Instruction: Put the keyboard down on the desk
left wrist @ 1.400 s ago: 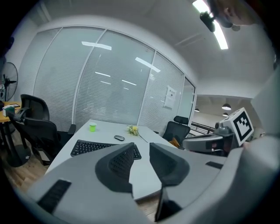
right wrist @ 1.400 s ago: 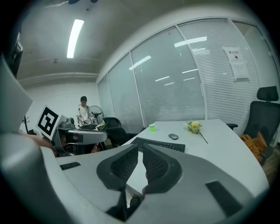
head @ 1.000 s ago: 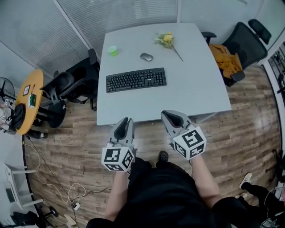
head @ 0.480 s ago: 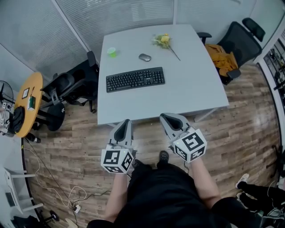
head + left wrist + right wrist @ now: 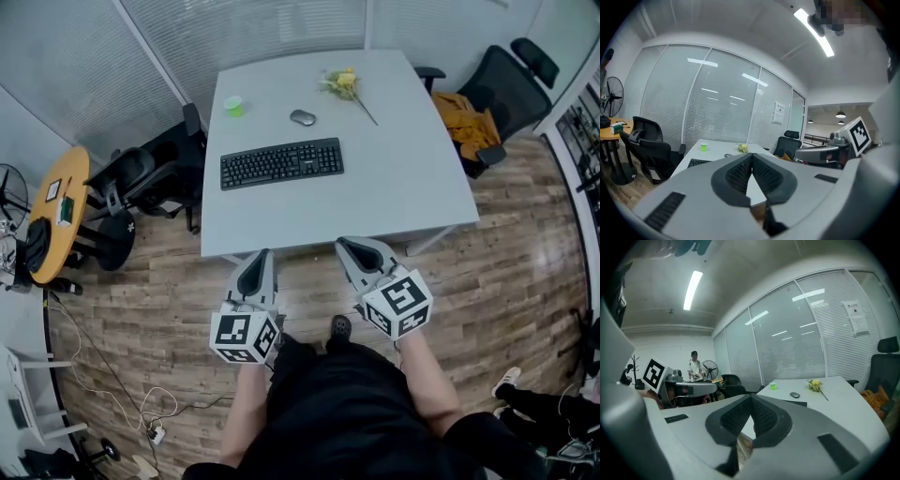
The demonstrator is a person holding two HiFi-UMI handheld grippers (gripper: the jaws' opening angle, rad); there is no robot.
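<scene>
The keyboard (image 5: 281, 163) lies flat on the desk (image 5: 412, 159), in its left half, about midway between the far and near edges, with its long side roughly parallel to the near edge. Neither gripper touches it.

Behind the keyboard, toward the far edge, sits a mouse (image 5: 302, 117). A green cup (image 5: 233, 106) stands near the far left corner. A flower (image 5: 345, 84) lies by the far edge, right of the mouse, its stem pointing toward the middle of the desk.

The left gripper (image 5: 261, 258) and right gripper (image 5: 354, 248) are both held over the wooden floor (image 5: 141, 309), just short of the desk's near edge and well apart from the keyboard, with their tips pointing toward the desk. In each gripper view the two jaws meet at the tips, with only a narrow wedge of gap lower down, and nothing is held between them.

A black chair (image 5: 141, 178) stands against the desk's left edge. Another chair (image 5: 511, 89) stands off the far right corner. A round orange table (image 5: 56, 211) stands farther off to the left. In the right gripper view a person (image 5: 695, 366) stands in the background beside a fan (image 5: 710, 369).
</scene>
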